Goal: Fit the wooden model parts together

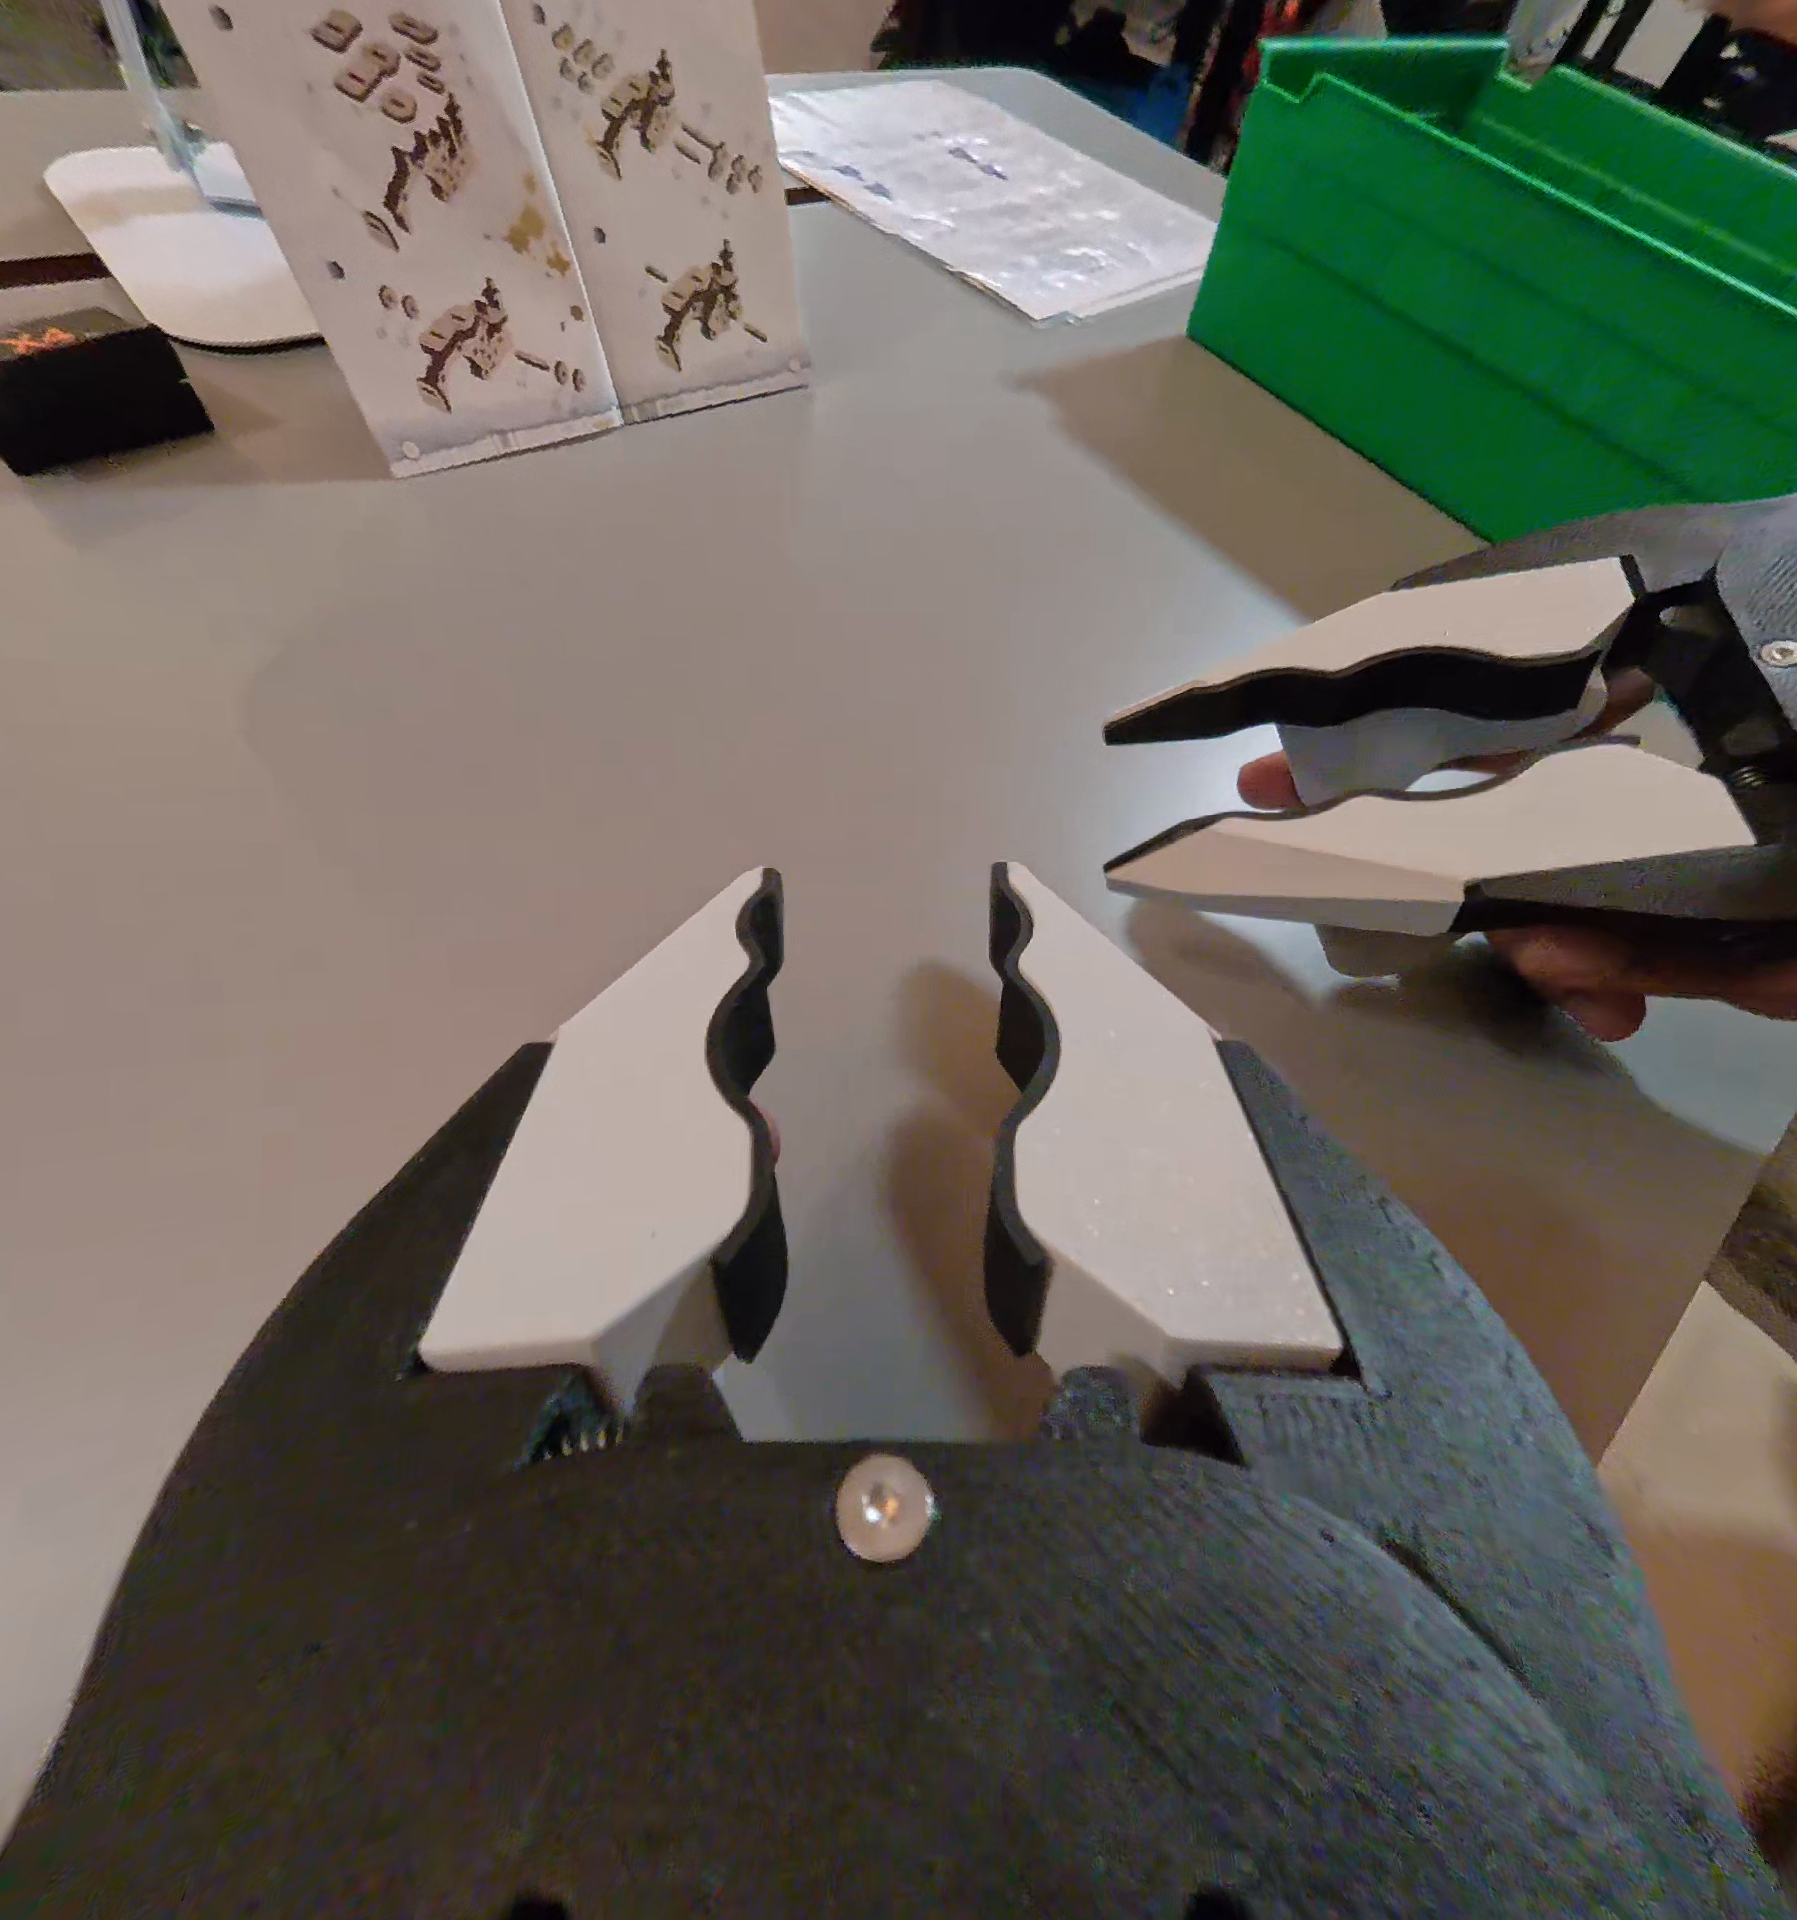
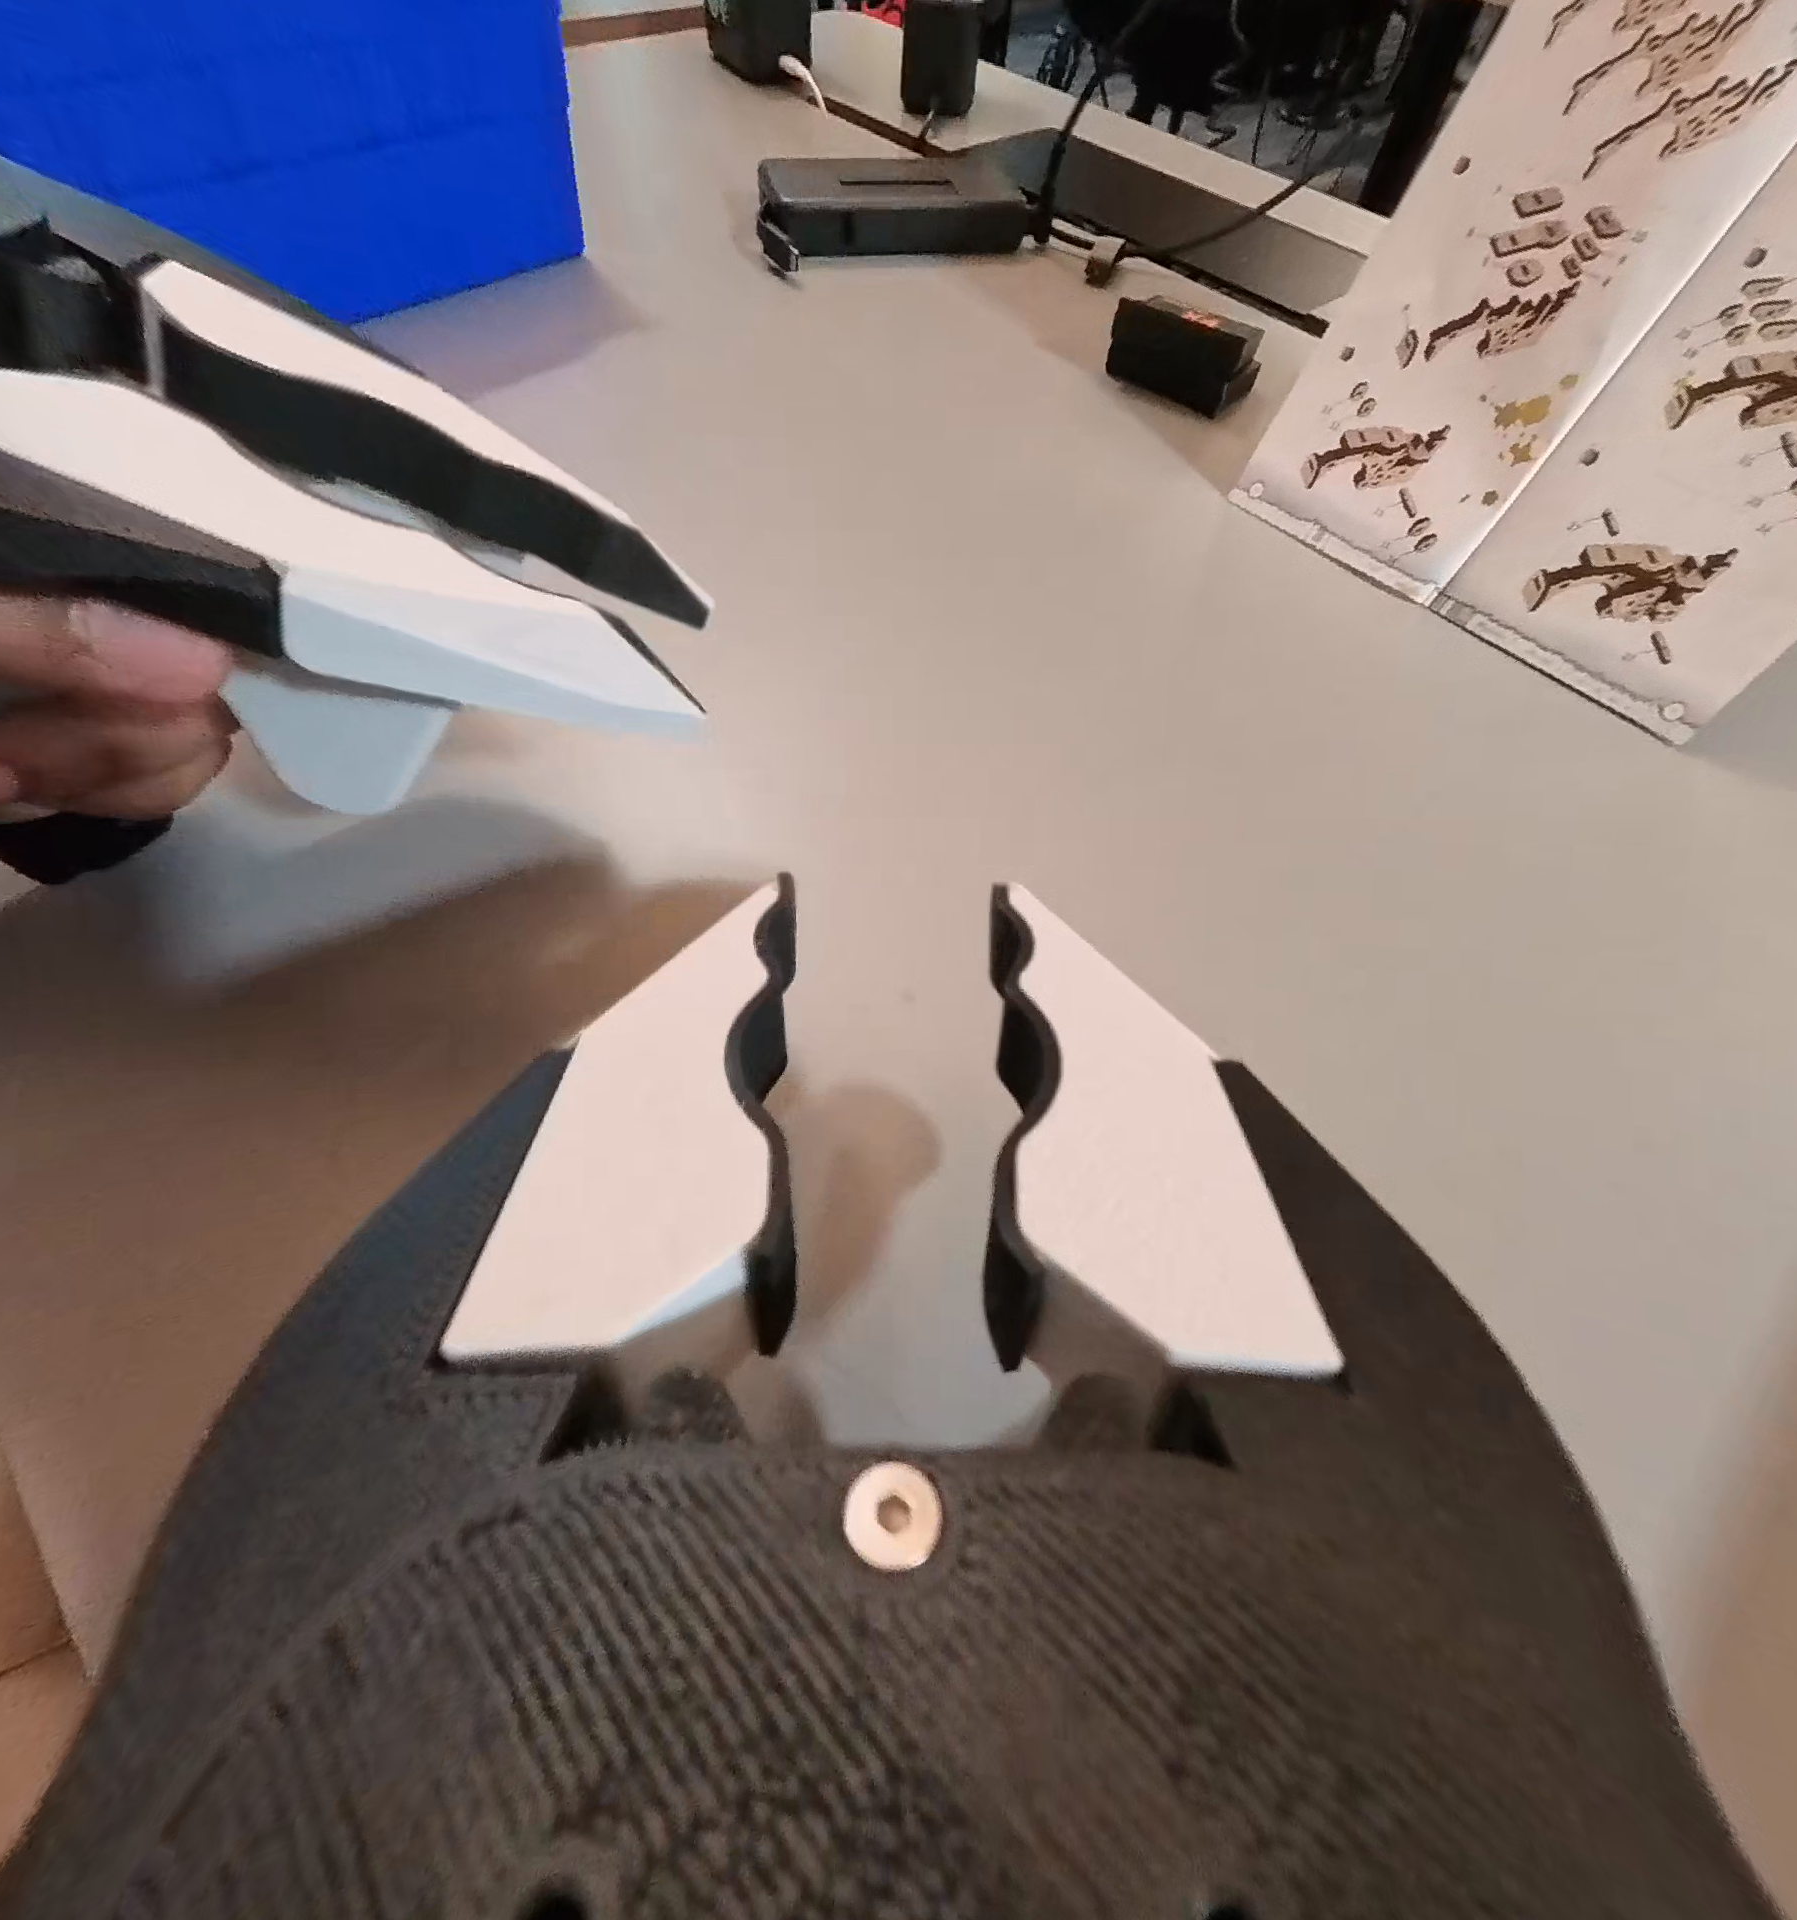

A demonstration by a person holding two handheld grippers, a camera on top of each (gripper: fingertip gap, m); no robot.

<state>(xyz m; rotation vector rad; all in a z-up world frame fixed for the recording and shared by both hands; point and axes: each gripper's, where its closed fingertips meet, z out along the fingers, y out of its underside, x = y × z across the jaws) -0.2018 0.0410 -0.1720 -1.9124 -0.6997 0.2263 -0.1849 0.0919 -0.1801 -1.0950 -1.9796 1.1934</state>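
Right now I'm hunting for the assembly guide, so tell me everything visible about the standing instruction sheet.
The instruction sheet stands upright on the grey table, folded into two white panels meeting at a vertical crease. Printed brown-and-tan assembly diagrams cover both. It looks like stiff paper or card, with small round fasteners along the bottom edge. Neither gripper touches it.

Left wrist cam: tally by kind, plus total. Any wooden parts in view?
Tools: 2 (left tool, right tool, both open and empty)
Instruction panels: 2
Green bin: 1
Black box: 1
Plastic bag: 1
White base: 1
Wooden parts: 0
Total: 8
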